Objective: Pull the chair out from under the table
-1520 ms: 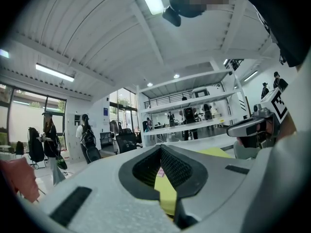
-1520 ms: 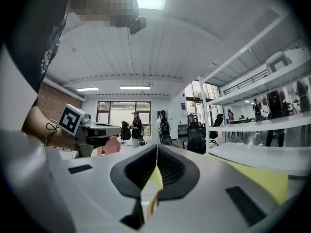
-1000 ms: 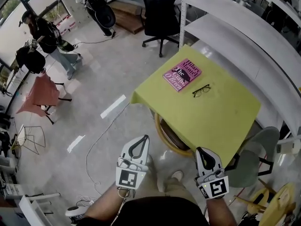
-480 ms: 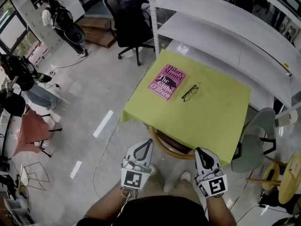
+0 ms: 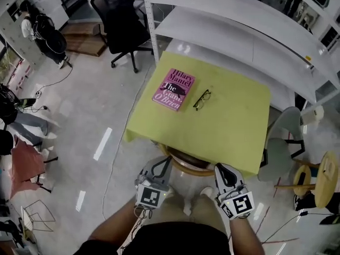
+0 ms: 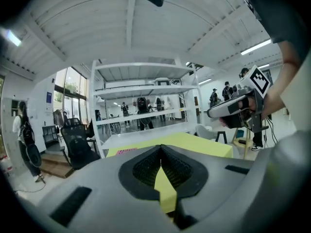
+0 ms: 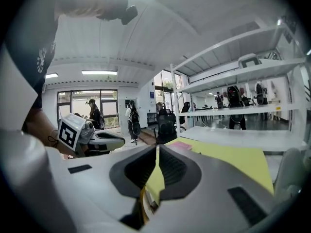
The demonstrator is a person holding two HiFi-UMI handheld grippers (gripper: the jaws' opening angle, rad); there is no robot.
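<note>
Head view, looking steeply down.

- Writing: pink paperback book (image 5: 173, 88) lies flat on the square table under a yellow-green cloth (image 5: 228, 137). "Hilary Mantel" and "The" read clearly on the cover. The rest of the title is too small to be sure of.
- Black-rimmed glasses (image 5: 202, 99) lie just beside the book, apart from it.
- Each gripper carries a cube with black-and-white square markers; no lettering on them.
- Task's thing: round chair with a curved wooden rim (image 5: 187, 165) is tucked under the near edge of the table. Only an arc of the rim and a dark strip of seat show; the cloth hides the legs and the rest.
- Left gripper (image 5: 161, 163) is near the rim's left end and right gripper (image 5: 219, 168) near its right end. Cannot tell whether either touches it.
- Left gripper view: left gripper (image 6: 160, 152) has its jaws pressed together with nothing between them; yellow cloth shows beyond.
- Right gripper view: right gripper (image 7: 158, 152) is likewise closed and empty.
- Surroundings: white shelving unit (image 5: 223, 25) behind the table, black office chair (image 5: 119, 28) at upper left, pale grey-green chair (image 5: 284, 142) partly cut off by the table's right corner.
</note>
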